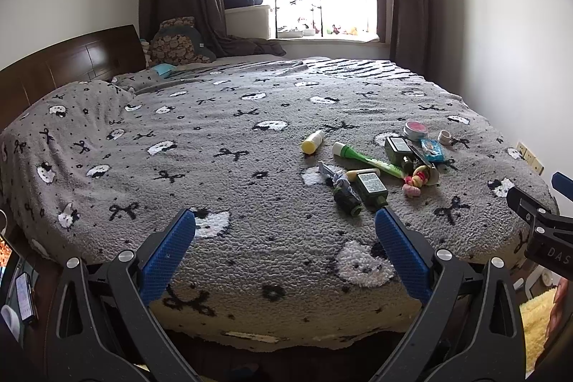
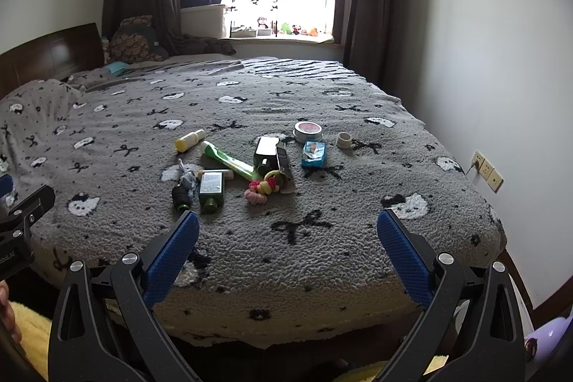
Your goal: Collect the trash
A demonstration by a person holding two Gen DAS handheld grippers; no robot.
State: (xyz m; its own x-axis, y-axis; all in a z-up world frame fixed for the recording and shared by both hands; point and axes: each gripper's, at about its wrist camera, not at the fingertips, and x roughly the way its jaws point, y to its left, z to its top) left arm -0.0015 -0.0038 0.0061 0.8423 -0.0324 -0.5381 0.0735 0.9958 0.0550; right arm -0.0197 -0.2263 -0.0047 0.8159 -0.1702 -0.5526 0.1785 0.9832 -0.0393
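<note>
Trash, a scattered heap of small bottles and wrappers [image 2: 247, 163], lay untouched at twelve o'clock on the grey patterned bed [image 2: 322, 238]; both my claws, left claw [image 1: 284, 238] and right claw [image 2: 288, 238], gaped apart, empty.

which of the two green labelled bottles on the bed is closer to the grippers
The green bottle beside the dark round bottle, at the pile's near edge. The other green bottle lies farther back, behind the hair ties.

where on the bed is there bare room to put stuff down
Bare blanket lies between the open hand-held grippers and the trash pile, and from the yellow bottle toward the headboard. It is crowded around the green tube.
</note>
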